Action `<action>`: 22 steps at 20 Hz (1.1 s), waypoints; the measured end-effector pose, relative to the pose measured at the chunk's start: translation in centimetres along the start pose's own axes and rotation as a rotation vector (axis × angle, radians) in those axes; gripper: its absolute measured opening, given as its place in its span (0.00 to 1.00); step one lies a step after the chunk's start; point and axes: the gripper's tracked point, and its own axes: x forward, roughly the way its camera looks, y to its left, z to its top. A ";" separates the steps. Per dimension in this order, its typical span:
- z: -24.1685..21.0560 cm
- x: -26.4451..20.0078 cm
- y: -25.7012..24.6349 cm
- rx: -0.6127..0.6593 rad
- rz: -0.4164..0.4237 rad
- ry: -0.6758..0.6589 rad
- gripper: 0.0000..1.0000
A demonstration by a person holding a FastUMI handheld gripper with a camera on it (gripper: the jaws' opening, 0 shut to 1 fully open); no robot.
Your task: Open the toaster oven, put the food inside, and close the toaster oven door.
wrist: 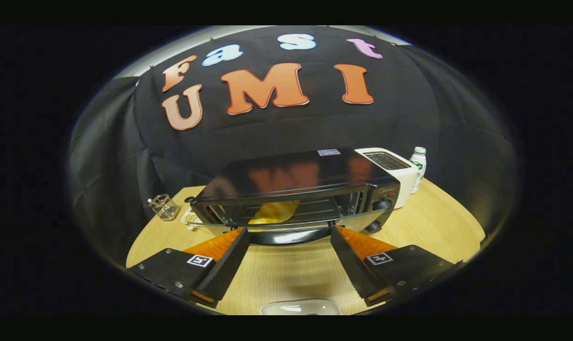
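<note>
Hand-held gripper [288, 232] fingers apart | toaster oven [295, 189] door down | food [274, 212] inside, blurred

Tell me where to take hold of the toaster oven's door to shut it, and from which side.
Take the dark handle bar along the free front edge of the black toaster oven's lowered glass door. Probably come from in front and slightly below. The open gripper has its fingers either side of that bar, and the yellow food is inside.
</note>
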 end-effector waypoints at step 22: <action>15.1 -12.2 -3.2 -0.053 -0.039 -0.181 0.99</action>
